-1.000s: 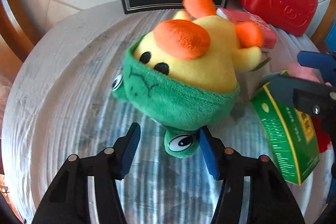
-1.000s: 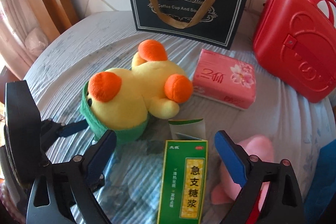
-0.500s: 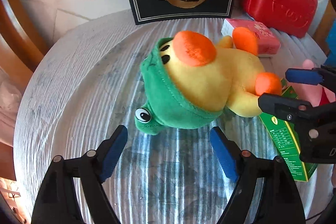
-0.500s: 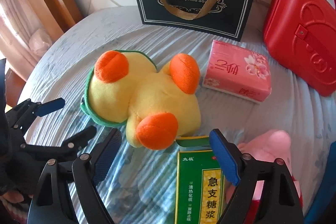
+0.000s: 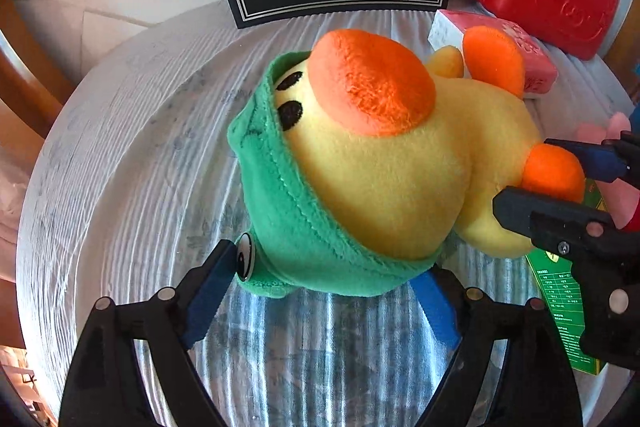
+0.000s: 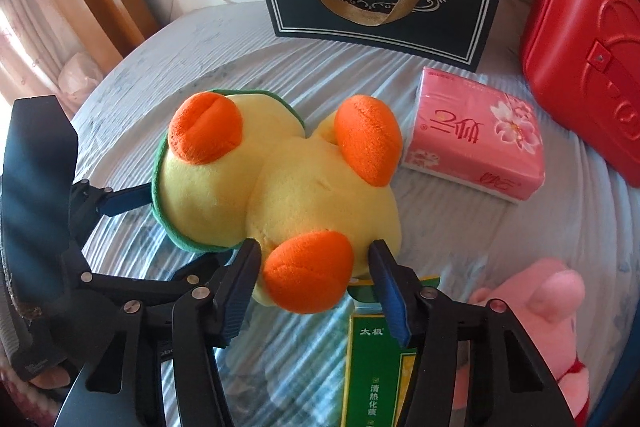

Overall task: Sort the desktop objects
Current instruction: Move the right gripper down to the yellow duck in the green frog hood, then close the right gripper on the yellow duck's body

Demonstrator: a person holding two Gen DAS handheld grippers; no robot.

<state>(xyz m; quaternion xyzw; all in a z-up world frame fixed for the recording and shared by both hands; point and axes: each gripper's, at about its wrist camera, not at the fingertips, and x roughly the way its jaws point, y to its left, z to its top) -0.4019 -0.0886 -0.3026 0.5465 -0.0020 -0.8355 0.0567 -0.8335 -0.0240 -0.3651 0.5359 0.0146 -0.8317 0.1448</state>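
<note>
Moved: we are now clamping our right gripper (image 6: 314, 273) on the duck plush (image 6: 304, 187) foot, jaws previously apart
Left gripper (image 5: 326, 277): we are opening jaws around its green hood
Tissue pack (image 6: 476, 133): lying beside the duck

Home: clothed table (image 6: 200, 39), plush toys (image 6: 536, 307)

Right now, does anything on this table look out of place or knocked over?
Yes. The plush duck lies tipped on its back, feet up, partly over the green medicine box. The right tool is clamped on one orange foot. The pink plush lies flat too. Nothing looks spilled or damaged.
</note>
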